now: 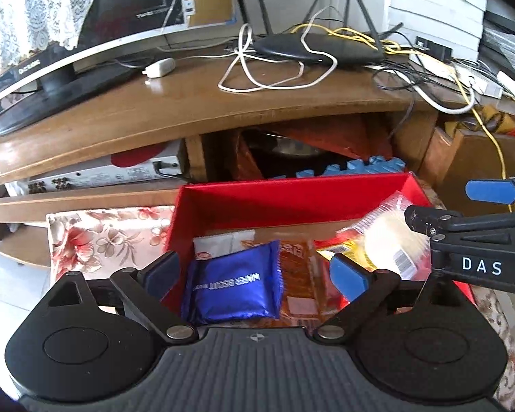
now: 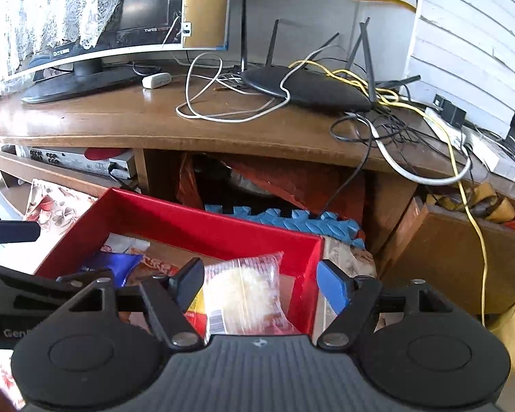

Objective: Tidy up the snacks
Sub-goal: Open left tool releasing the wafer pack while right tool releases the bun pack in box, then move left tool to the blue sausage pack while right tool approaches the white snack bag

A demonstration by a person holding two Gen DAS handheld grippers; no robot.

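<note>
A red box [image 1: 285, 194] [image 2: 202, 226] sits on a floral cloth and holds several snack packets. In the left wrist view my left gripper [image 1: 257, 273] is open just over a blue wafer biscuit packet [image 1: 233, 285] lying in the box, not touching it. Beside it lie an orange packet [image 1: 297, 274] and a white packet [image 1: 219, 243]. My right gripper [image 2: 262, 283] is open over the box's right side, with a clear packet of pale cake [image 2: 240, 292] [image 1: 391, 237] lying between its fingers, not clamped. The right gripper [image 1: 446, 211] also shows in the left wrist view.
A wooden TV stand [image 1: 189, 110] rises right behind the box, carrying a monitor [image 1: 86, 34], a black router [image 1: 319, 48] and tangled cables [image 1: 429, 79]. Its lower shelf holds a silver player [image 1: 103, 171], red bags and blue foam mats [image 2: 281, 219]. The floral cloth [image 1: 96, 237] extends left.
</note>
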